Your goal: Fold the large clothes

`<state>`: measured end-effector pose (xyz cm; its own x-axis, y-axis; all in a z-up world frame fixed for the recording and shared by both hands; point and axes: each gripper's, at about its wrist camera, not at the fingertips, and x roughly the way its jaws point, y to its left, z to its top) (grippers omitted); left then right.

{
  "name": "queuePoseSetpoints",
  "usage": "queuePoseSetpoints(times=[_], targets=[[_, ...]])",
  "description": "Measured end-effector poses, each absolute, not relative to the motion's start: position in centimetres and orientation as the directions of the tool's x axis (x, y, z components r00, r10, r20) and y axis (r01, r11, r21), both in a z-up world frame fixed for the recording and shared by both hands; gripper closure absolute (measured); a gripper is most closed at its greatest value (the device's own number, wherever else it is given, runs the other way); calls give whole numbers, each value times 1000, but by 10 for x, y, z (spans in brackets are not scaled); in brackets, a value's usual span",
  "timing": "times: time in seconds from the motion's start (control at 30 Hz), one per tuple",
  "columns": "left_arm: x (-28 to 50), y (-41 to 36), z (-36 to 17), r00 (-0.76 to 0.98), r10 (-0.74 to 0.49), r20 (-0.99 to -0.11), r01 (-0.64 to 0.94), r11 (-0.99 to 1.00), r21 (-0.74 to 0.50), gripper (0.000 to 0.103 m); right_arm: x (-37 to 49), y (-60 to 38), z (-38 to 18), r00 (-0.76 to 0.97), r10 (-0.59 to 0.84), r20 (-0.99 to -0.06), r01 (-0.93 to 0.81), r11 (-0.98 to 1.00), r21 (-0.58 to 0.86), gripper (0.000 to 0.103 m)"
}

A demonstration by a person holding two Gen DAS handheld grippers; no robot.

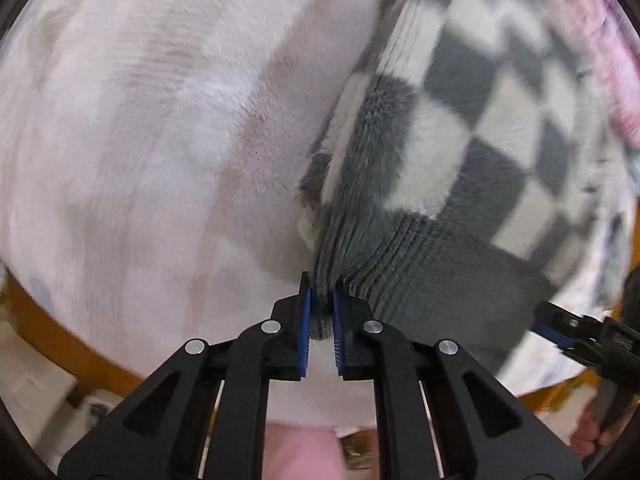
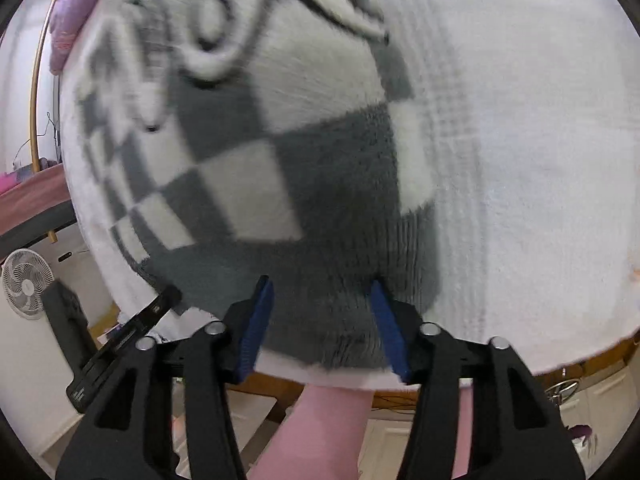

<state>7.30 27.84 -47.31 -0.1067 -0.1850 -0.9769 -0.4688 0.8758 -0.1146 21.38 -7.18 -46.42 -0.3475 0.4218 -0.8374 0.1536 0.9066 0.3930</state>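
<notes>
A fuzzy grey-and-white checkered sweater point(image 1: 460, 120) lies spread on a white fleecy cover, its grey ribbed hem nearest me. My left gripper point(image 1: 321, 300) is shut on a bunched corner of that hem, and the knit puckers between its blue pads. In the right wrist view the sweater point(image 2: 320, 168) shows a cartoon-eye pattern at the top. My right gripper point(image 2: 322, 312) stands open astride the flat hem, with its pads wide apart. The right gripper point(image 1: 548, 320) also shows at the hem's far corner, and the left gripper point(image 2: 168, 296) at the other corner.
The white cover point(image 2: 540, 160) drapes over a wooden table edge point(image 1: 60, 340). A purple-pink cloth point(image 2: 76, 0) lies beyond the sweater. A white fan point(image 2: 26, 284) stands on the floor at left. A person's pink-clad leg point(image 2: 320, 432) is below the table edge.
</notes>
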Motion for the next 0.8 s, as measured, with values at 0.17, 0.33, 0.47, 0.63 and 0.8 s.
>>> queuePoseSetpoints(times=[0.17,0.33,0.47,0.63,0.8], targets=[[88,267,-469,-196,-110,-974,-371,928,-30,79,218,-64,-492,-387,349,-854,164,937,309,73],[78,261,-409,-180,36,-983,-287,954,88,51,220,-48,-437,-311,305,-900,-28,944,330,73],[85,247,-365,-95,43,-994,-281,957,69,100,226,-67,-406,-256,328,-909,-27,938,346,73],[119,221,-388,-42,-10,-999,-263,965,2,103,218,-79,-425,-308,304,-902,-55,940,335,71],[139,240,-475,-136,110,-985,-279,949,144,102,208,-31,-496,-388,267,-882,-64,947,315,69]])
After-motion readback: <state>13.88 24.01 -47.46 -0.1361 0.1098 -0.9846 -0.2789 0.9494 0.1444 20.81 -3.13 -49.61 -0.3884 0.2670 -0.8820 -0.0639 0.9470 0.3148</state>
